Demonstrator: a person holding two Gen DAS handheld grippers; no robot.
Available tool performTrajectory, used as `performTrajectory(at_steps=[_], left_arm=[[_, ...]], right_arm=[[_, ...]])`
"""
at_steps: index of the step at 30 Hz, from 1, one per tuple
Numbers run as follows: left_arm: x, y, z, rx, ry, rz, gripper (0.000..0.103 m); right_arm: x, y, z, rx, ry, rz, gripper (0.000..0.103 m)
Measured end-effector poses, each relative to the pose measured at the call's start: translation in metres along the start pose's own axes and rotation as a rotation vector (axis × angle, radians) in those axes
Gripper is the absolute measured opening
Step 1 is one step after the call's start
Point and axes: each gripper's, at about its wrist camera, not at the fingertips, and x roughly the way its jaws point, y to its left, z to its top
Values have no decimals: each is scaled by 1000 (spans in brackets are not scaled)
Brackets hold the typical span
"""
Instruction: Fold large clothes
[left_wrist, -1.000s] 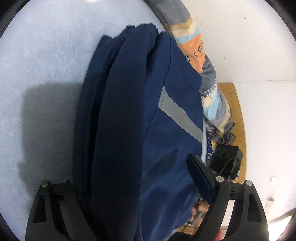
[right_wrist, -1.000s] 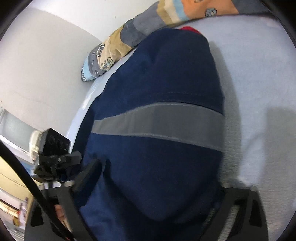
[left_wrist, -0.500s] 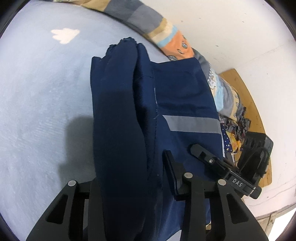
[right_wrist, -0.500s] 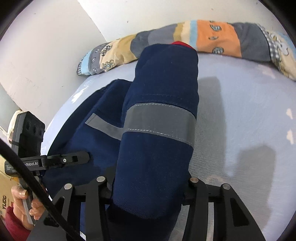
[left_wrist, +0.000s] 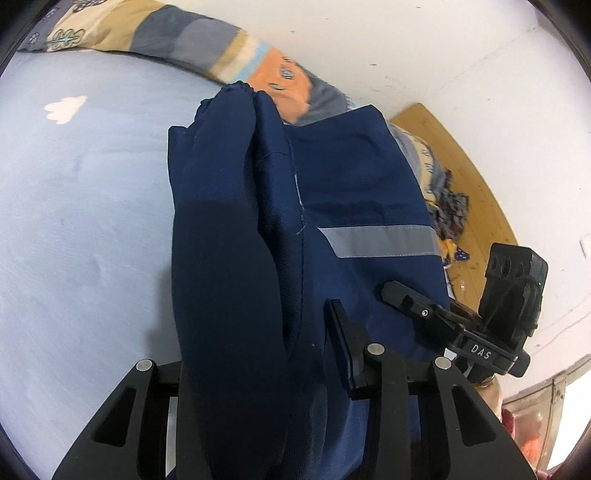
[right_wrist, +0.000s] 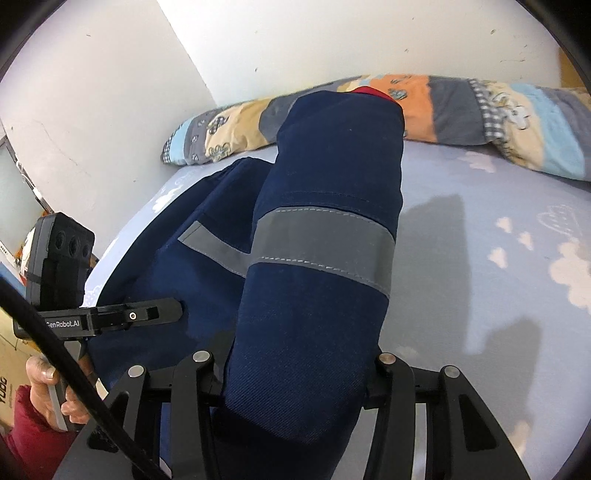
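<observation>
left wrist view: pale blue fleecy bedsheet (left_wrist: 92, 221) under the navy twill garment (left_wrist: 351, 192) with its grey reflective stripe (left_wrist: 380, 242); left gripper (left_wrist: 255, 354) clamps a thick rolled fold, right gripper (right_wrist: 299, 369) pinches another padded fold.

Left wrist view: close, looking along its fingers over the navy garment (left_wrist: 236, 258) toward the wall corner. Right wrist view: equally close, facing the patchwork bolster (right_wrist: 461, 107). Shared: garment, pale blue sheet (right_wrist: 498, 240), bolster.
</observation>
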Motion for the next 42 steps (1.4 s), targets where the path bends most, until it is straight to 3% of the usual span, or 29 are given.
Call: performTrajectory(at_steps=[7, 13, 20, 22, 23, 25, 28, 31, 33, 35, 38, 39, 41, 42], left_arm=[[-8, -30, -40, 17, -20, -31, 37], [1, -41, -68, 32, -8, 7, 37], [37, -31, -89, 9, 8, 98, 37], [60, -13, -93, -11, 35, 173, 37], [69, -2, -96, -44, 38, 196, 45], [71, 11, -103, -105, -2, 171, 52], [63, 8, -107, -101, -50, 192, 53], [45, 0, -109, -89, -92, 240, 53], [22, -9, -111, -55, -142, 325, 56], [2, -21, -111, 2, -209, 401, 61], [-23, -48, -119, 109, -292, 425, 70], [-24, -58, -124, 144, -301, 423, 71], [-17, -79, -135, 221, -294, 406, 72], [-7, -87, -137, 252, -281, 400, 72]], right_arm=[[-50, -4, -26, 13, -30, -17, 51], [-60, -4, -61, 22, -8, -30, 51], [-28, -8, -85, -1, 50, -114, 51], [-2, -17, -94, 3, 94, -162, 51], [13, -26, -102, 25, 116, -197, 55], [33, -45, -116, 99, 151, -207, 69], [25, -75, -122, 290, 109, -93, 71], [9, -80, -118, 299, 104, -115, 76], [-10, -83, -113, 315, 81, -148, 76], [-36, -78, -103, 269, 25, -247, 76], [-62, -70, -78, 199, -85, -264, 76], [-61, -67, -71, 188, -89, -241, 76], [-49, -62, -51, 152, -75, -220, 64], [-38, -54, -39, 106, -66, -217, 45]])
